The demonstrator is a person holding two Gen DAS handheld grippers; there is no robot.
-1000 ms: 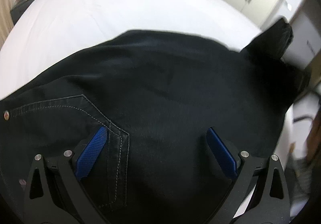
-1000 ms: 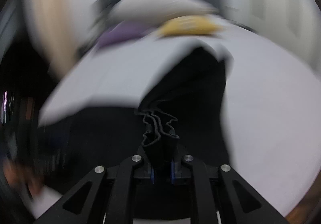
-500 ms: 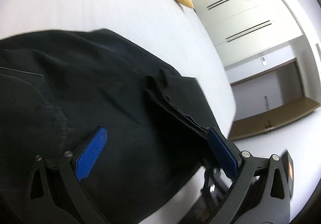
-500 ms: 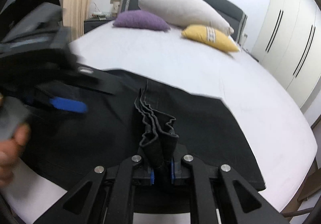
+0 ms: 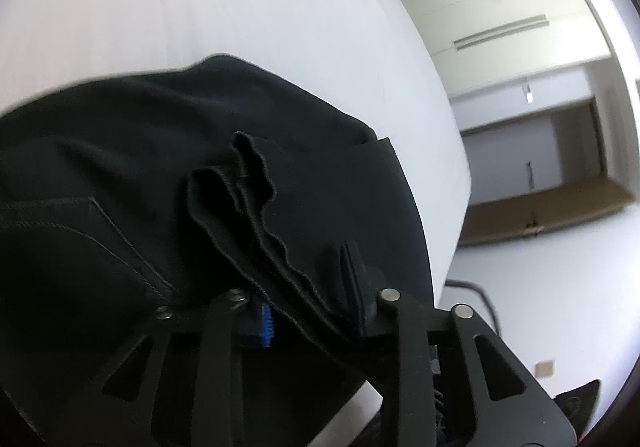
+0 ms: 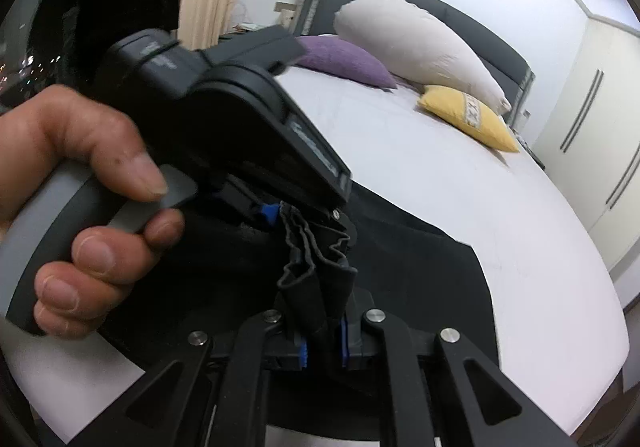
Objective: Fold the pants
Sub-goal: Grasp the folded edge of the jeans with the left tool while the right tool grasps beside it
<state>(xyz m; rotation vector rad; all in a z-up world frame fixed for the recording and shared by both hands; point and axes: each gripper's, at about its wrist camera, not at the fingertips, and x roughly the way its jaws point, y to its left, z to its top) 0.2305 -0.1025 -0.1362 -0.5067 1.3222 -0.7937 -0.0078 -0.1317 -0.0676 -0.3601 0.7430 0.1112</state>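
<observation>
Pants (image 5: pixel 168 175): black, spread on the white bed (image 5: pixel 248 3); a bunched stack of hem edges was lifted off the flat part near the bed's foot edge.
Long axis: in the right wrist view the flat cloth (image 6: pixel 432 259) was laid across the bed, side to side, with a cut corner toward the right; how far it ran to the left was hidden by the other tool.
Hem stack: its wavy edges (image 5: pixel 256 215) were pointed up and away from the left camera, toward the pillows; stitched pocket seams were seen to the left of it.
Left hand-held gripper (image 5: pixel 312 323): closed on the hem stack, blue pads pressed against the cloth from both sides.
Right hand-held gripper (image 6: pixel 323 343): clamped on the same bunch, the folds (image 6: pixel 316 271) stood up between its blue pads.
Gap between tools: small; the left tool's tips were met just above the right one's.
Hand (image 6: pixel 76 183): wrapped round the left tool's grey handle, fingers curled on the trigger.
Pillows: purple (image 6: pixel 344 61), white (image 6: pixel 416 43) and yellow (image 6: pixel 468 115) were laid at the headboard, well apart from the pants.
</observation>
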